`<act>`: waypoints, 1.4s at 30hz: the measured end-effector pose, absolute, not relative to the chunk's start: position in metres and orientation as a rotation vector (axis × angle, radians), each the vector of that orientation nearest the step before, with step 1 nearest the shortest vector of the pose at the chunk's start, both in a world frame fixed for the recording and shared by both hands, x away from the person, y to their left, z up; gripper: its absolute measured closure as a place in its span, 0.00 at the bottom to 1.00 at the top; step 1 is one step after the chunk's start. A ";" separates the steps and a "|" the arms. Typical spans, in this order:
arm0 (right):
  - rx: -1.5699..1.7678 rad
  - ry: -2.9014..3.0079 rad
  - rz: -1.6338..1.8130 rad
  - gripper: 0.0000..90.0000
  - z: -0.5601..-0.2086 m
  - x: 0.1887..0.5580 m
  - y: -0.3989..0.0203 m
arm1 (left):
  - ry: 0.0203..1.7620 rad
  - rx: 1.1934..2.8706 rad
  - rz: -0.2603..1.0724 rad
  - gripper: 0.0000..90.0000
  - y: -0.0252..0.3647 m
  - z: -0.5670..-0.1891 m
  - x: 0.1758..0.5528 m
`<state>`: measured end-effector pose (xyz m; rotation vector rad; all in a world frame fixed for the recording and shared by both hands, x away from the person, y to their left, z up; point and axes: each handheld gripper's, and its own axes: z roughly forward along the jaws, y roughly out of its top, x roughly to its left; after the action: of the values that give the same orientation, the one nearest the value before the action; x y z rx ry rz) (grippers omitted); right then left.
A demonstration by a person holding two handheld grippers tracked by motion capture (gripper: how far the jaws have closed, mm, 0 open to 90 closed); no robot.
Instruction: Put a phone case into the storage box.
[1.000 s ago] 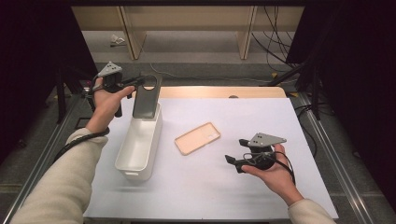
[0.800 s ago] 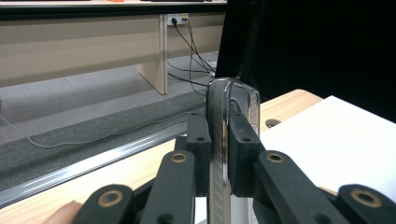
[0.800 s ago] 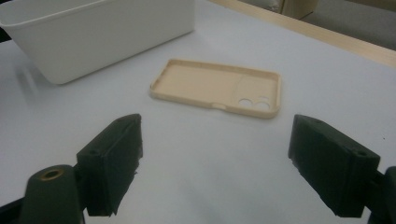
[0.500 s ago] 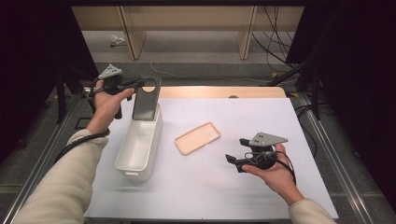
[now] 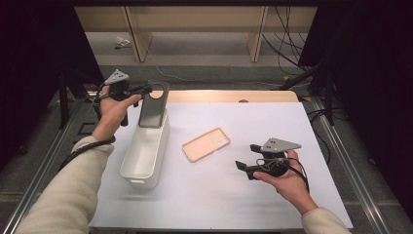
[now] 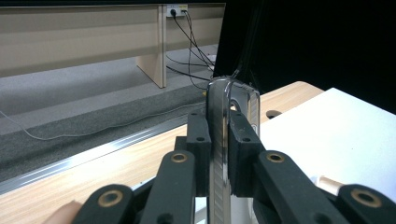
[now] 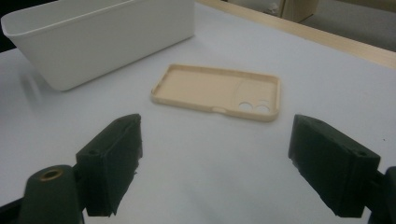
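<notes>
Near the front right corner of the tabletop (image 5: 292, 117), the right gripper (image 5: 248, 165) is held just above the white sheet. Its jaws are spread wide and nothing is between them. They are pointed toward the tan case (image 5: 206, 144), which is laid flat near the middle of the tabletop with its hollow side up. Two round holes are seen at one end of it in the right gripper view (image 7: 217, 91).

To the left of the tan case, a long white bin (image 5: 145, 151) is set with its open side up, running from front to back near the left edge.

At the far left corner, the left gripper (image 5: 148, 89) is held up in the air. A dark case (image 5: 153, 105) is pinched between its jaws. The dark case is held upright over the far end of the bin, its lower end by the bin's rim. In the left gripper view the dark case (image 6: 219, 154) is seen edge-on, squeezed tight by both pads.
</notes>
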<state>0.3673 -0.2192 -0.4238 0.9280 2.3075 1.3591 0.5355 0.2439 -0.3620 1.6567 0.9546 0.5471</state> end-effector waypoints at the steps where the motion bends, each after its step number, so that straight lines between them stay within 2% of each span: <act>1: 0.930 2.307 1.361 0.20 -0.424 0.367 -0.219 | 0.959 1.656 0.547 0.90 0.244 -0.362 0.536; 42: 0.937 2.303 1.369 0.21 -0.424 0.368 -0.220 | 1.007 1.682 0.507 0.90 0.248 -0.387 0.540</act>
<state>0.3684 -0.2203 -0.4245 0.9366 2.3030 1.3695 0.5405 0.2481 -0.3872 1.6819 1.0069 0.5072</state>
